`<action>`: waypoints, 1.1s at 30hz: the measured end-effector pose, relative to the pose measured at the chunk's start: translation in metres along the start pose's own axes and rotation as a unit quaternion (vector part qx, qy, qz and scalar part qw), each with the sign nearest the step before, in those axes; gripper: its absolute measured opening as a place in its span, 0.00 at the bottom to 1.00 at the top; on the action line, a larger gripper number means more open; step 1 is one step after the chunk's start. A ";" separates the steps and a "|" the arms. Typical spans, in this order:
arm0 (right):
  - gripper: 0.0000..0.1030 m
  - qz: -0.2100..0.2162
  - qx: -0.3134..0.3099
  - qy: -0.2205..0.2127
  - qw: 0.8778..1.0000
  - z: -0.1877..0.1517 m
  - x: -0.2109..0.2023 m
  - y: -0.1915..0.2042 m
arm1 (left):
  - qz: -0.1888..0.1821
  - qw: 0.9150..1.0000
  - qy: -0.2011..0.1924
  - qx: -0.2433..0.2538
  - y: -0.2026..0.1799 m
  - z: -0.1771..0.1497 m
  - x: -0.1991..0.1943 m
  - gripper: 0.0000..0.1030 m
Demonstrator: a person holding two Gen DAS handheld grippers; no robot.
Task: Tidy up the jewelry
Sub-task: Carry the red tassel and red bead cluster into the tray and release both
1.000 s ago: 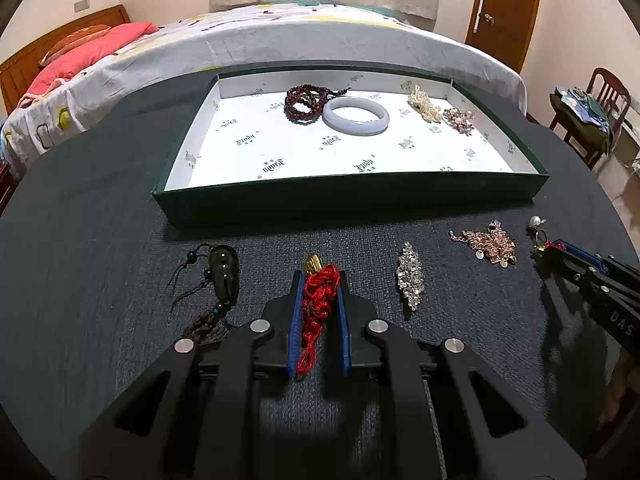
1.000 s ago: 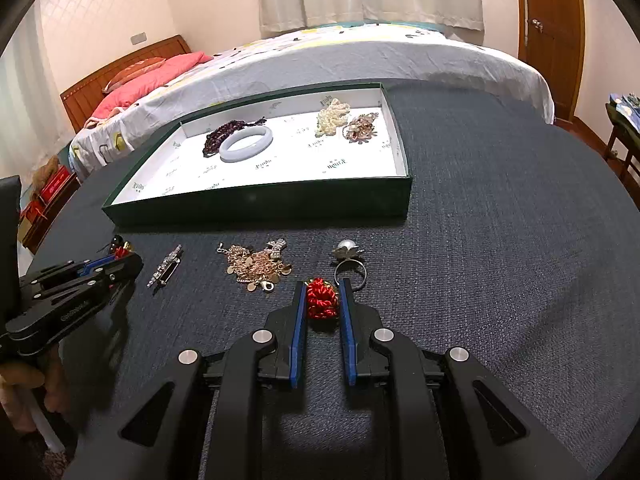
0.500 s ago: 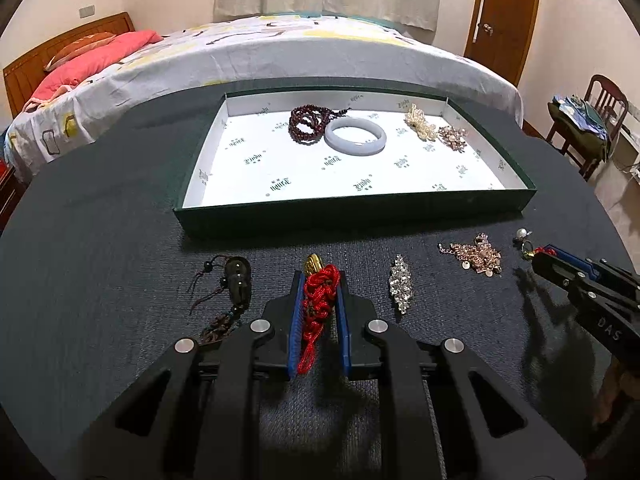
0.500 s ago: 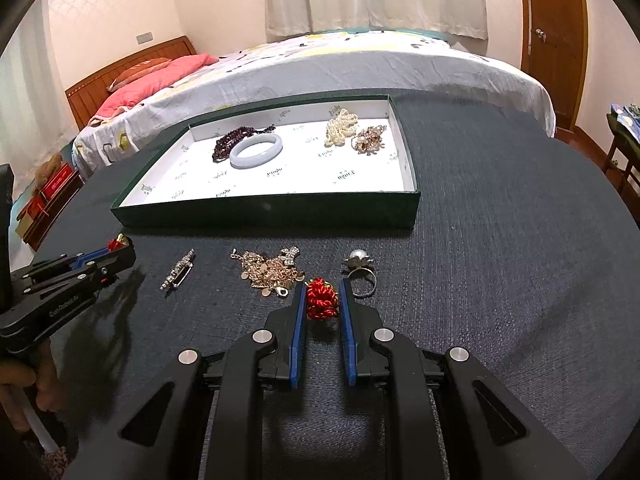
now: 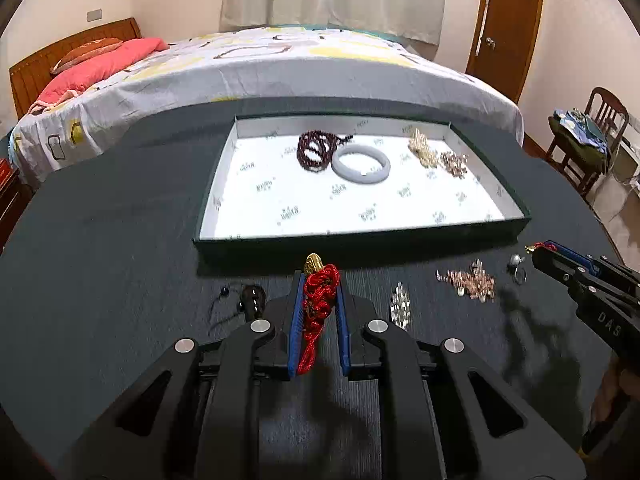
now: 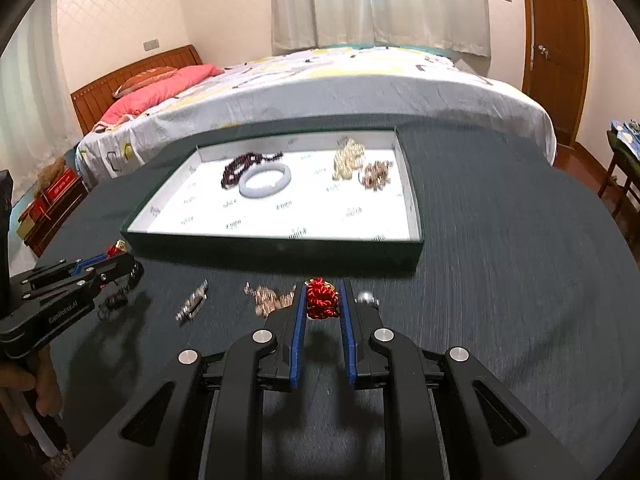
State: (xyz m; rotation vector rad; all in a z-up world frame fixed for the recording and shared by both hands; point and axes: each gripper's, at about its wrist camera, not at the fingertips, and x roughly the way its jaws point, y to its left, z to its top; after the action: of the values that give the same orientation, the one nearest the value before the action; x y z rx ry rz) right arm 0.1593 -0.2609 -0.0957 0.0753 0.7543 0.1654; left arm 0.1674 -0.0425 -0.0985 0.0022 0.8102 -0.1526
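Left wrist view: the left gripper point(image 5: 318, 280) pinches a red knotted cord ornament with a gold charm point(image 5: 318, 300) between its blue-lined jaws, above the dark woven tabletop point(image 5: 100, 260). The cord's tail hangs down between the jaws, and the gold charm pokes out past their tips. Beyond them sits a shallow green tray with a white printed lining point(image 5: 224, 184). At its far side lie a dark red bead strand point(image 5: 314, 152), a pale ring-shaped bangle point(image 5: 362, 164) touching it, a cream pearl cluster point(image 5: 422, 150) and a pinkish bead cluster point(image 5: 454, 162). On the tabletop, near the tray's front wall, lie a dark stone pendant on a black cord point(image 5: 250, 298) at the left, a silver rhinestone brooch point(image 5: 400, 306) right of the jaws, a rose-gold chain heap point(image 5: 470, 280) and a pearl ring point(image 5: 517, 266). The right gripper point(image 5: 538, 250) enters from the right, with a scrap of red at its tip.

Right wrist view: the right gripper point(image 6: 323, 300) pinches a small red knotted cord bundle point(image 6: 322, 304) at the tips of its jaws. The rose-gold chain heap point(image 6: 268, 298) lies just left of them, and the pearl ring point(image 6: 366, 299) just right. The silver brooch point(image 6: 192, 308) lies farther left. The left gripper point(image 6: 116, 252) reaches in from the left, red cord and gold at its tip, held by a person's hand point(image 6: 24, 392). The green tray point(image 6: 280, 250) lies beyond, holding the same four pieces at its far side.
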 end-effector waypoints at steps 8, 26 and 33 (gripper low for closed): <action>0.16 0.001 -0.018 -0.029 0.999 0.035 0.005 0.007 | 0.001 1.000 -0.029 -0.001 0.004 0.031 -0.001 0.14; 0.16 -0.007 -0.023 -0.038 0.999 0.097 0.084 0.012 | 0.024 0.999 -0.028 -0.003 0.018 0.098 0.075 0.14; 0.16 -0.002 -0.024 0.008 1.000 0.095 0.123 0.015 | 0.032 0.999 0.010 -0.008 0.026 0.097 0.111 0.14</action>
State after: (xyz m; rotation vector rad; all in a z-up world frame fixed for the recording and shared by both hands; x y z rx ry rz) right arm 0.3113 -0.2256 -0.1079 0.0268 0.7656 0.1801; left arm 0.3158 -0.0380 -0.1131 0.0151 0.8296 -0.0856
